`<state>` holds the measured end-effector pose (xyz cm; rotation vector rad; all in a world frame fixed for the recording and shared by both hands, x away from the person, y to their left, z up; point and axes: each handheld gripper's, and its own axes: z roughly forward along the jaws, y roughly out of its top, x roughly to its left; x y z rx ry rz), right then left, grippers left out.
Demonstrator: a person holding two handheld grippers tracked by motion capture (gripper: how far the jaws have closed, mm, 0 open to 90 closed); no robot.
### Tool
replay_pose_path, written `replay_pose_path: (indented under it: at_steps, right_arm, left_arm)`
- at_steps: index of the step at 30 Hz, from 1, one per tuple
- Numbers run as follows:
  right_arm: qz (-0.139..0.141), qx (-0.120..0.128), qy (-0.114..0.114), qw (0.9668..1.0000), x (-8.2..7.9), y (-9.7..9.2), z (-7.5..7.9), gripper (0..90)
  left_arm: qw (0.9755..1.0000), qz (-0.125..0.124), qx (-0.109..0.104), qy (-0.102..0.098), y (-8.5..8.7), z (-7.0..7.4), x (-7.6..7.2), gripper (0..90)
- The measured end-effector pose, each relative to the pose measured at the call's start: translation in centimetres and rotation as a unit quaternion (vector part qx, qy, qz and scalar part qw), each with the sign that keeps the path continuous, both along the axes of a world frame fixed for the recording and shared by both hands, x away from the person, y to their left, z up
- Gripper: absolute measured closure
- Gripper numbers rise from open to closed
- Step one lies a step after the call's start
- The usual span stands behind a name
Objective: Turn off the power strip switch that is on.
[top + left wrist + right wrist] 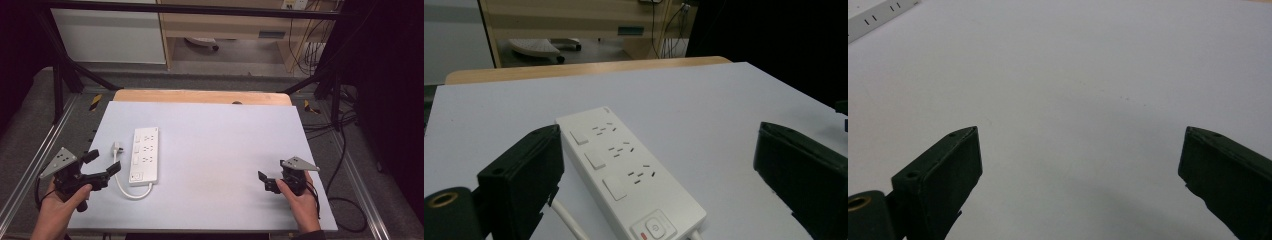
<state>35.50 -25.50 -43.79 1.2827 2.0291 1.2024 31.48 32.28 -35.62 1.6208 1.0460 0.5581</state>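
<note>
- The high view showed the whole layout: a white strip (144, 155) lay lengthwise on the pale surface (225, 150), left of centre, with its cord (125, 187) looping from the near end round to a plug (116, 148) at the strip's 9 o'clock.
- The left tool (103, 166) sat at the strip's 8 o'clock, just beside the cord; the right tool (265, 181) was well apart, at the strip's 4 o'clock.
- The left gripper view alone gave the strip's (626, 172) face: three socket groups, a square rocker beside each, and a round power button with a red mark at the near end. No brand or lettering could be read.
- The right gripper view caught a corner of the strip (878, 17) at 11 o'clock, with bare surface (1088, 90) between the jaws.
- Both tools were released, jaws spread wide and holding nothing.
- Each hand gripped its tool from behind, low over the near edge; the left hand (62, 200) angled its tool toward 2 o'clock, the right hand (300, 197) toward 10 o'clock.
</note>
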Motion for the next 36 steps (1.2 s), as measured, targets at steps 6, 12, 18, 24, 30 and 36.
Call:
replay_pose_path:
  at_steps: [6, 12, 18, 24, 30, 36]
  right_arm:
    - [0.0, -0.001, 0.0, 1.0, 0.0, 0.0, 0.0, 4.3]
    - [-0.001, -0.001, -0.001, 1.0, 0.0, -0.1, 0.0, 4.3]
    - [-0.002, 0.002, -0.001, 1.0, 0.0, -0.1, 0.1, 4.3]
    - [-0.003, 0.001, -0.002, 1.0, 0.0, -0.2, 0.1, 4.3]
    - [-0.004, 0.001, -0.002, 1.0, 0.0, -0.2, 0.1, 4.2]
    - [-0.004, 0.001, -0.003, 1.0, 0.0, -0.2, 0.1, 4.2]
  left_arm:
    - [1.0, -0.004, 0.005, -0.003, -0.3, 0.4, 0.4, 5.8]
    - [0.9999, -0.006, 0.01, 0.0, -0.5, 0.6, 1.0, 5.7]
    - [0.9999, -0.005, 0.015, 0.002, -0.6, 0.7, 1.6, 5.8]
    - [0.9999, -0.003, 0.017, 0.001, -0.7, 1.0, 2.2, 5.7]
    - [0.9998, -0.002, 0.019, 0.003, -0.6, 1.1, 2.6, 5.8]
    - [0.9998, 0.006, 0.017, 0.006, -0.5, 0.9, 3.1, 5.9]
